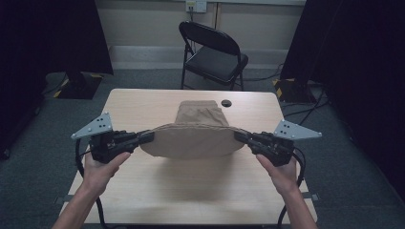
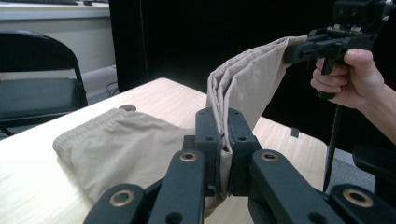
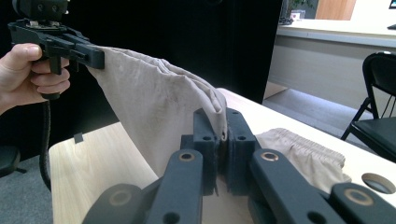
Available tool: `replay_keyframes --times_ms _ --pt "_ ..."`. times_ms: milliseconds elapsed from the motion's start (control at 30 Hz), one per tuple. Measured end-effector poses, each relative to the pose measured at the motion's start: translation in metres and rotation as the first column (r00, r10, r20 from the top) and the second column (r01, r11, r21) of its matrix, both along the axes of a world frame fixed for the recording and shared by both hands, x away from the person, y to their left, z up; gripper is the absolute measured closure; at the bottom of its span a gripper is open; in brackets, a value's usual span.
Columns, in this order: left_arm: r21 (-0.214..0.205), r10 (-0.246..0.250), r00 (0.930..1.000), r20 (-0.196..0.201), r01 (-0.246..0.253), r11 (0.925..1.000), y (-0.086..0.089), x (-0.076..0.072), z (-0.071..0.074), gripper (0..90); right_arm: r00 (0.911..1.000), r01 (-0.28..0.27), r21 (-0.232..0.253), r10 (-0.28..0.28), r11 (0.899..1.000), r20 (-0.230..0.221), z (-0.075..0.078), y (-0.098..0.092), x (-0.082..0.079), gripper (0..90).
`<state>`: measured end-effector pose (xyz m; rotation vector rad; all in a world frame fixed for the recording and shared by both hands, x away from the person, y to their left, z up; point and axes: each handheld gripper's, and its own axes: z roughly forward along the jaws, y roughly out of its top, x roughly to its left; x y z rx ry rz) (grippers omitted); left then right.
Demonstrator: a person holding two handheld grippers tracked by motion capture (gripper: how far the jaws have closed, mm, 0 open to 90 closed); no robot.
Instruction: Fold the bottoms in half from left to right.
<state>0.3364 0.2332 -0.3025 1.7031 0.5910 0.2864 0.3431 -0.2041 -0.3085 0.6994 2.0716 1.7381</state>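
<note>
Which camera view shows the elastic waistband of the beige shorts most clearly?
The left gripper view: the waistband lies flat on the table, gathers visible. The right gripper view shows part of it behind a jaw; in the high view it is small and far.

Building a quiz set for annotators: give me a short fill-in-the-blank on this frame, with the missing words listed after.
1. Both grippers are shut on a folded piece of ____ cloth.
2. The left gripper and right gripper hold its near part lifted, while its far, elastic-banded end lies on the ____.
3. Behind the table stands a black folding ____.
4. Near the table's far edge, beside the cloth, is a round ____.

Missing words: tan; table; chair; hole
</note>
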Motion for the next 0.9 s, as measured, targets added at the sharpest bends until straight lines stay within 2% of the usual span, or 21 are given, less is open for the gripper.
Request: replay_keyframes --times_ms 167,367,600,900 --pt "-0.01 0.002 1.0 0.004 -0.002 0.9999 -0.001 0.0 0.006 86.3 0.9998 0.001 0.007 -0.001 1.0 0.021 0.007 0.0 -0.001 85.6" --pt "-0.017 -0.005 0.9997 0.024 0.005 0.9998 -0.002 -0.002 0.015 86.3 0.9992 0.006 0.02 -0.007 1.0 0.038 0.013 -0.003 -0.003 85.6" --pt "-0.006 -0.002 0.999 0.045 0.002 1.0 -0.002 -0.004 0.026 86.3 0.9983 0.01 0.024 -0.012 1.0 0.057 0.02 -0.003 -0.005 85.6" --pt "-0.023 -0.012 0.9972 0.074 0.014 0.9996 -0.004 -0.008 0.037 86.3 0.9969 0.012 0.043 -0.016 0.999 0.077 0.029 -0.004 -0.008 85.6"
